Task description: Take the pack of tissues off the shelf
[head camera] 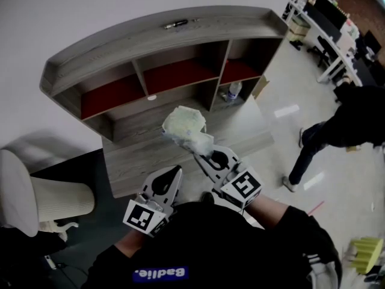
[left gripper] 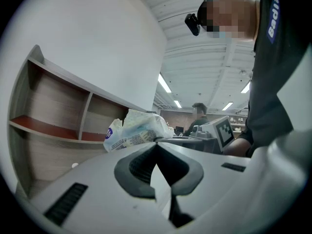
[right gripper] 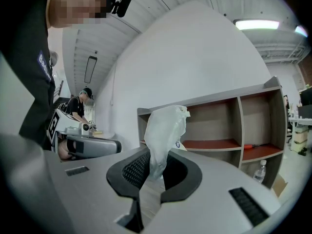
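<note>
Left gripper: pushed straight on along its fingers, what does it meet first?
Probably the pack of tissues, held by the right gripper just ahead of the left gripper. Depth is unclear; the shelf stands behind.

I can't identify the small dark object (head camera: 176, 23) atop the shelf (head camera: 90, 56); the picture's right edge cuts off the bystander (head camera: 355, 122).

Crinkly glossy plastic tissue pack (head camera: 183, 124), matt woodgrain shelf (head camera: 150, 41)
</note>
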Motion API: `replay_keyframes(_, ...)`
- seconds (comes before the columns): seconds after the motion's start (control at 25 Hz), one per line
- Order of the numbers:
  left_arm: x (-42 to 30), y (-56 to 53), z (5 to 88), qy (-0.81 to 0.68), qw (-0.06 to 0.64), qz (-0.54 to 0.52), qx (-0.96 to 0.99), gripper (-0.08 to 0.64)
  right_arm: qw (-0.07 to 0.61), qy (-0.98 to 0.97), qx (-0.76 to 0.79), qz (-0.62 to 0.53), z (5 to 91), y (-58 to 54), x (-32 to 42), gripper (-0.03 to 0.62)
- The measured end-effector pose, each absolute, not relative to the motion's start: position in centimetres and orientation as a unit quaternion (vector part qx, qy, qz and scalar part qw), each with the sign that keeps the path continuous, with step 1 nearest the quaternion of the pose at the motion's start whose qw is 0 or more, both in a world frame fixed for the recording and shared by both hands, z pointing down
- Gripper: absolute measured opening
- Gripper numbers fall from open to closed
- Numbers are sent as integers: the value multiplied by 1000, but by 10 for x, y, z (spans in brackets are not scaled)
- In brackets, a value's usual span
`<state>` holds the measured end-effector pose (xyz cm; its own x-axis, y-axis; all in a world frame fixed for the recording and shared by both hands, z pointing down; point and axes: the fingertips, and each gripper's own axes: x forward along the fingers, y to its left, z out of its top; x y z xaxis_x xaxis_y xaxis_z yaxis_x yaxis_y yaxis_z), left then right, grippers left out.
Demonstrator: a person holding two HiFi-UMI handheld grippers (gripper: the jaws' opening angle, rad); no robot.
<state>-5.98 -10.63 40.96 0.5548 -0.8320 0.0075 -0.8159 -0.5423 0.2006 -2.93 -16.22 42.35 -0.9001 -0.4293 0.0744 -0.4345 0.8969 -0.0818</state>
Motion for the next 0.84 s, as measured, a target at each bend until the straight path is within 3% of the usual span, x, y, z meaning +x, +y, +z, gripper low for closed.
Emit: replay_keyframes(0.84,-56,-106,414,-475,97,-43,874,2,22,-974,218,52,417,-159,-25,63)
